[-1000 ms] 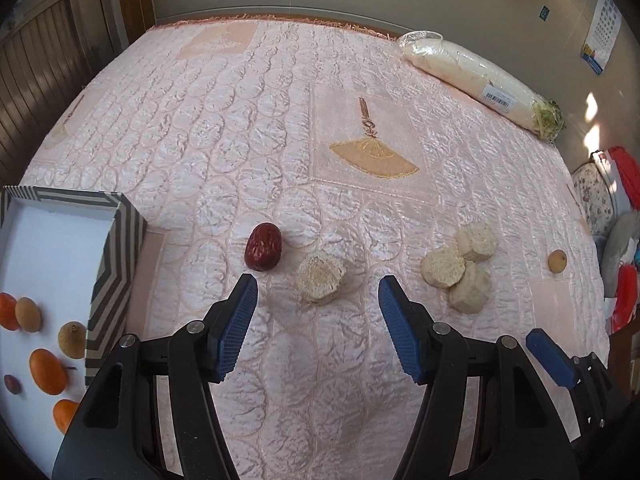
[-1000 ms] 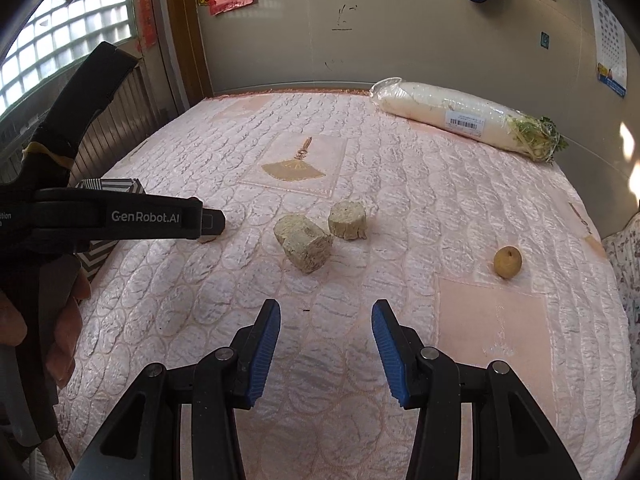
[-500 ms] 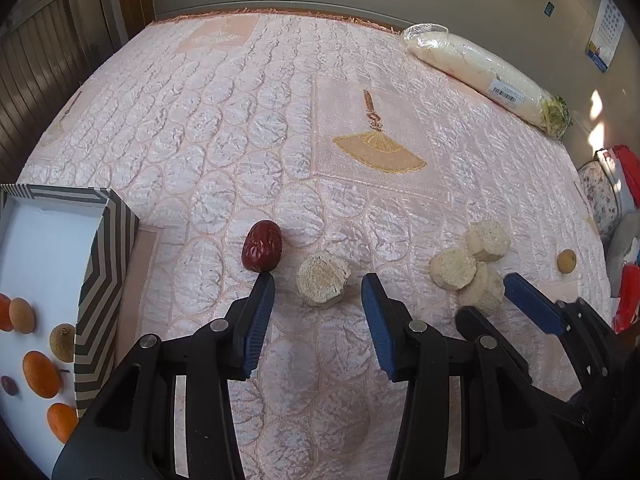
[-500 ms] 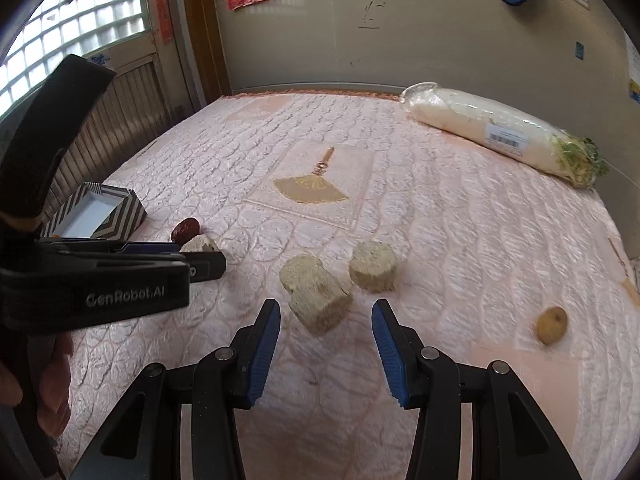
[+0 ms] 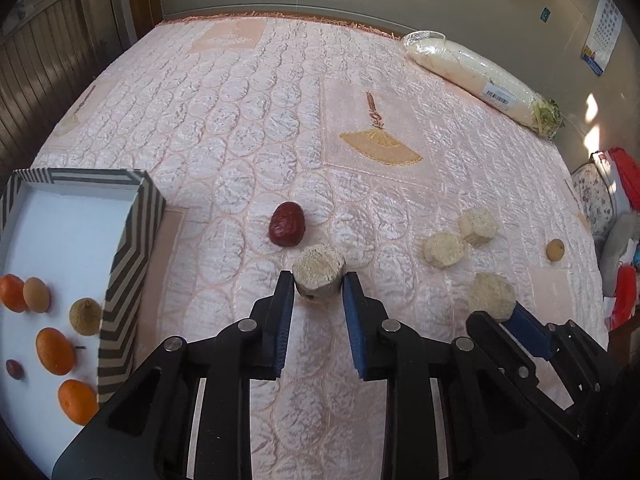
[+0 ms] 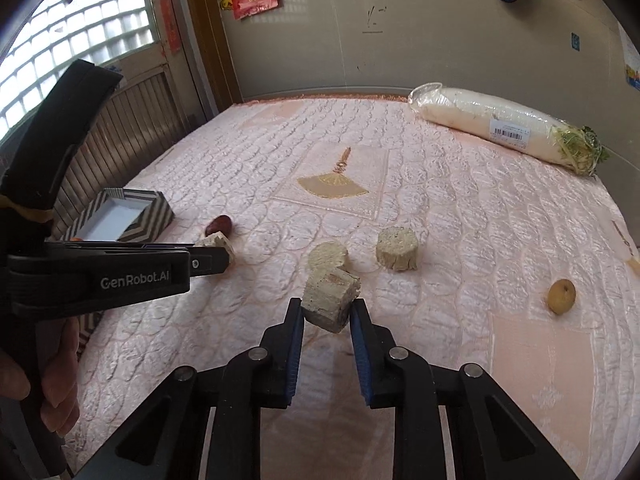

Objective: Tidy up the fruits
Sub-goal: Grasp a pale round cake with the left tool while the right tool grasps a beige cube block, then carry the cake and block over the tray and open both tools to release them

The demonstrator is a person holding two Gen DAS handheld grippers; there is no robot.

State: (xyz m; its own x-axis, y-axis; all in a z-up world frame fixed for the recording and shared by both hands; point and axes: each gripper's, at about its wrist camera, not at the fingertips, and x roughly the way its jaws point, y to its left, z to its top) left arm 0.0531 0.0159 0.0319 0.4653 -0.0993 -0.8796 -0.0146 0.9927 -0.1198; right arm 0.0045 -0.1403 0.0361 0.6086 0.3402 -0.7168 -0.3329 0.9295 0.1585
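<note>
Left gripper (image 5: 318,286) clamps pale chunk (image 5: 319,270); right gripper (image 6: 326,312) clamps 2nd chunk (image 6: 331,295). Both look light, dry, crumbly; flat sides between pads suit gentle hold.

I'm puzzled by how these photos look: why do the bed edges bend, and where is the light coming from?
Left wrist view: fisheye lens bows the pink bedspread and darkens the corners; sun patches hit the right wall. Right wrist view: same bending; the glass-block window glares at upper left, while the chunk in the right tool stays sharp.
</note>
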